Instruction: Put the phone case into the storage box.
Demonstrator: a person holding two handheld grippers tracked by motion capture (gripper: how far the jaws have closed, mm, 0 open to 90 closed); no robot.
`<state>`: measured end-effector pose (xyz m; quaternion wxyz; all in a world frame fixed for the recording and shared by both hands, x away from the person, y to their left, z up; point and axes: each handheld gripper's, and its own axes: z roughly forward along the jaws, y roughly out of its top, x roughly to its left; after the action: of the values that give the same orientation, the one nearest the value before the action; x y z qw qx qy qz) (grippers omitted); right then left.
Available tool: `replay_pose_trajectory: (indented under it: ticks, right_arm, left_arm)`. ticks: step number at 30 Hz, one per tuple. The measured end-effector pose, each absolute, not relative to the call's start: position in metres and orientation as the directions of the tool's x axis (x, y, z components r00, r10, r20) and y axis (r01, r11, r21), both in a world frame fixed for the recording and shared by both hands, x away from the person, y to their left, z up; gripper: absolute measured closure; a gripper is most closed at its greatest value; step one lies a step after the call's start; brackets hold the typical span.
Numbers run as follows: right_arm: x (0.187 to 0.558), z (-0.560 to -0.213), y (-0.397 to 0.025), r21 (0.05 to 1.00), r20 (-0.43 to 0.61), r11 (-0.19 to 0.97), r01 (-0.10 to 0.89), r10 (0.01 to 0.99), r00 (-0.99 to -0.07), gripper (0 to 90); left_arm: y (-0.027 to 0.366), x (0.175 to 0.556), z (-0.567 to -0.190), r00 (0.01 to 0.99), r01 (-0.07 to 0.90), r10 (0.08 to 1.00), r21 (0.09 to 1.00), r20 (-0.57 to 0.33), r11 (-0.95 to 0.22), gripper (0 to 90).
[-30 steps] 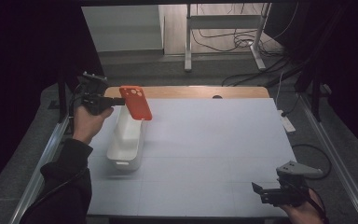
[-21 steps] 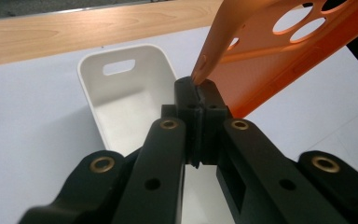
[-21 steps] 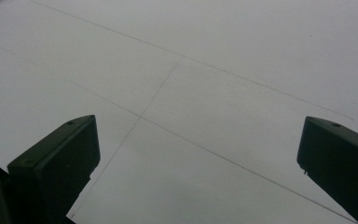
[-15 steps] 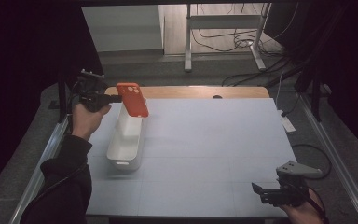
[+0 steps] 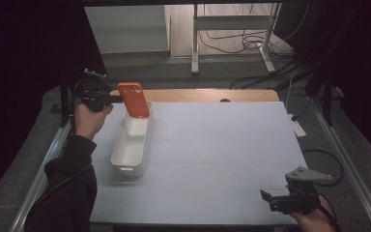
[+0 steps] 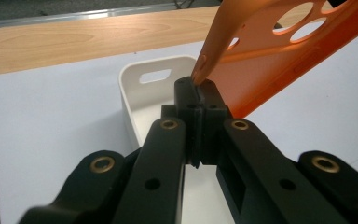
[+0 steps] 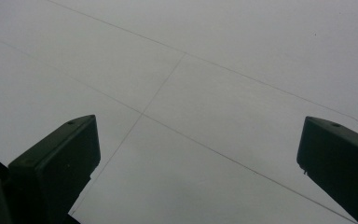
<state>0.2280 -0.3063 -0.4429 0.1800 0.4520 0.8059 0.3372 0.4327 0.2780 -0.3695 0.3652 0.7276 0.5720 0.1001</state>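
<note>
Orange phone case (image 5: 134,99) hangs pinched by its edge in the left tongs (image 5: 112,99), poised above the white bin (image 5: 131,145); right tongs (image 5: 276,200) gape idle.

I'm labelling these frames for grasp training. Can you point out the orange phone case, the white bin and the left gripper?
orange phone case (image 5: 135,100): high view, middle of its flat back.
white bin (image 5: 128,170): high view, near end wall.
left gripper (image 6: 198,88): left gripper view, shut jaw tips pinching the case's edge.
</note>
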Motion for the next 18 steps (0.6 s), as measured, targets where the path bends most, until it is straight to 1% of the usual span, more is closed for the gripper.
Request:
replay_pose_trajectory:
  ticks: [18]
  right_arm:
    - [0.228,-0.443,-0.305,0.700,0.010,0.375,0.607,0.845,-0.534,0.0]
  left_arm:
    - [0.279,0.447,-0.388,0.291,0.784,0.919,0.617,-0.265,-0.070,89.0]
